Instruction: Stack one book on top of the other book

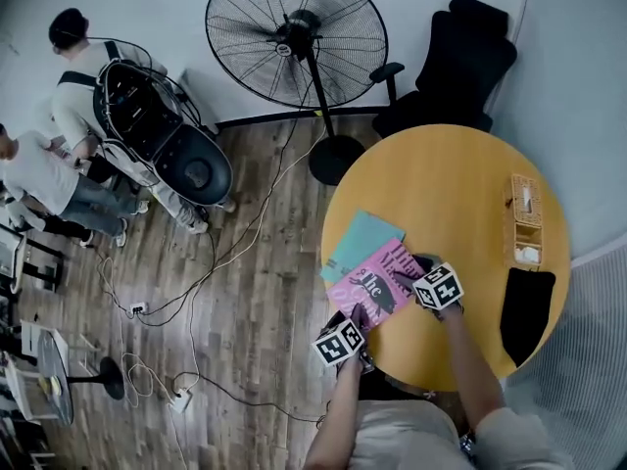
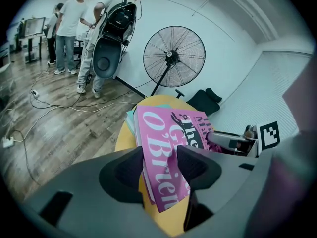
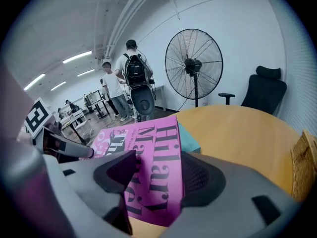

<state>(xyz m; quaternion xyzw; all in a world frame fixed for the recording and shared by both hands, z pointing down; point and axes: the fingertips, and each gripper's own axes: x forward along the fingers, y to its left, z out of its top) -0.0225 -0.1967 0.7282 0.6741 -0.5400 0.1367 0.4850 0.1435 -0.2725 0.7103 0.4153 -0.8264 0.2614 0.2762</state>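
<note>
A pink book point(image 1: 377, 282) lies cover up on a round yellow surface point(image 1: 451, 184). It sits at the edge nearest the person and partly covers a teal book point(image 1: 355, 238), overlapping its near side and turned a little off square to it.

The left claw point(image 2: 159, 165) is wide open, with the pink book's near left corner poking between its jaws. The right claw point(image 3: 158, 175) is equally wide around the near right corner. No firm pinch shows at either corner.

The pink book looks like a thin paperback, so it is probably light and liable to bend or droop if lifted by one corner. Its glossy cover may slip. Holding both ends of the near long edge, with each claw pinching through the book's thickness, should keep it flat.

Seen from the head camera, its long axis runs from lower left to upper right, across the person. The top of the cover, with the author's name, points toward the right claw. The teal book's long axis runs much the same way but more steeply.
</note>
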